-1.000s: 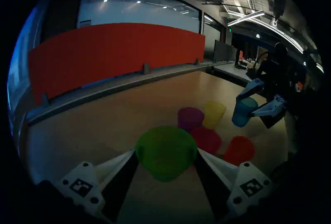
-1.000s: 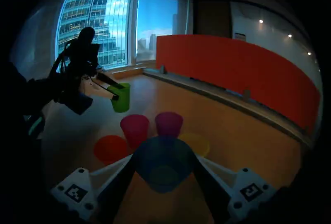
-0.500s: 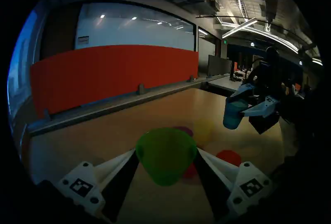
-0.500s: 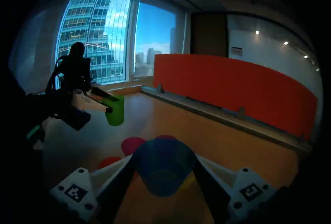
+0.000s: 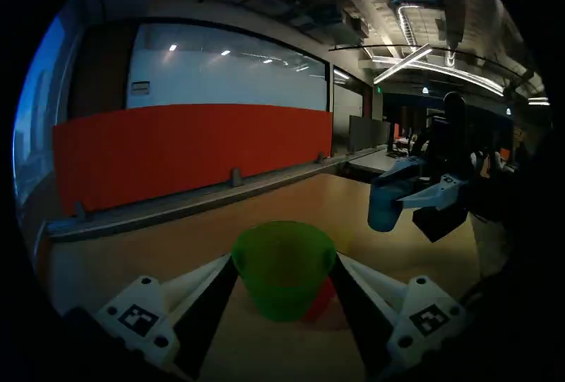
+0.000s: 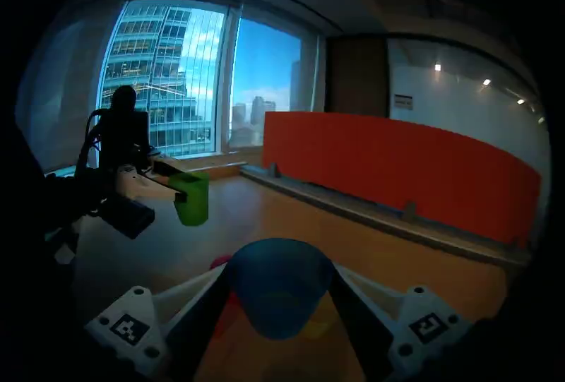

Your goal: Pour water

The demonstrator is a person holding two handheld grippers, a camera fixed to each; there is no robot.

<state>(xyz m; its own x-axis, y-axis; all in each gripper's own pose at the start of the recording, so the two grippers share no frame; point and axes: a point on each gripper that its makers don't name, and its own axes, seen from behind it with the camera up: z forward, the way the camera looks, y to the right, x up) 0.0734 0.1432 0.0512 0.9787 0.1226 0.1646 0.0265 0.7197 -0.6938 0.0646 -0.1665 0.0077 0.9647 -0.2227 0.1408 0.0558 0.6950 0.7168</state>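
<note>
Where its two white fingers meet in the left gripper view, the left gripper (image 5: 283,260) is clamped on a translucent green cup (image 5: 284,279), one finger pressed to each side wall and the cup's open mouth tipped up towards the camera. Just behind and below that cup, peeping out on the gripper's right side, sits a red cup (image 5: 322,300) on the wooden table (image 5: 176,237). Further ahead and to the right, held above the table, the right gripper (image 5: 388,195) pinches a blue cup (image 5: 383,211) that stands close to upright.

In the right gripper view, the right gripper (image 6: 279,272) is closed on the blue cup (image 6: 279,294) in the same way, both fingers against its walls. Whether either cup has water in it cannot be told. Under the blue cup there are smears of pink and yellow, too hidden to name. Off to the left and ahead, well apart from the blue cup, the left gripper (image 6: 173,188) carries the green cup (image 6: 192,200) upright in the air.

Beyond both grippers a long red partition (image 5: 191,145) runs along the far edge of the table, and tall windows (image 6: 169,92) stand behind the left gripper.
</note>
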